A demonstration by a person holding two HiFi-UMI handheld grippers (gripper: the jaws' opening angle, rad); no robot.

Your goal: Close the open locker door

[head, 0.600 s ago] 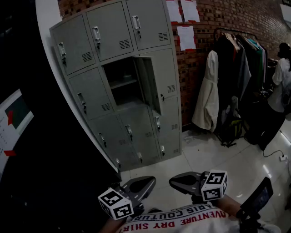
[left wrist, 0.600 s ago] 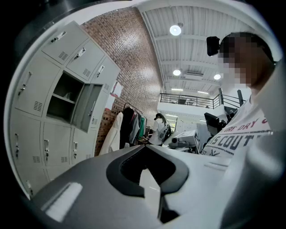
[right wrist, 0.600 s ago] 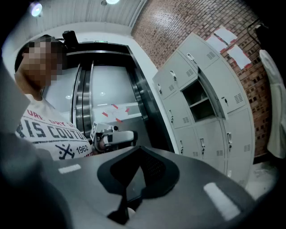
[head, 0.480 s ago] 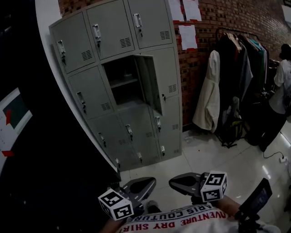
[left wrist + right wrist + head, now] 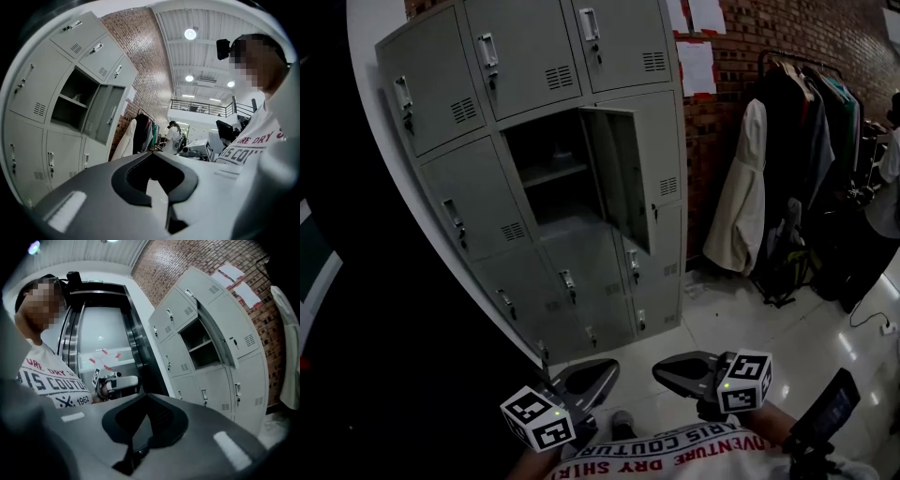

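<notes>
Locker bank (image 5: pixel 534 56) fills more of the head view than half a second back, so the person has stepped closer to it. The open locker door (image 5: pixel 619 173) belongs to the bank's middle row, centre column; it is hinged at the right of its compartment and stands swung well out from the bank's face. Left tongs (image 5: pixel 602 373) and right tongs (image 5: pixel 667 372) sit low, well short of the bank, each pressed together with nothing between. Judgement: approach only, door untouched, push not yet begun
</notes>
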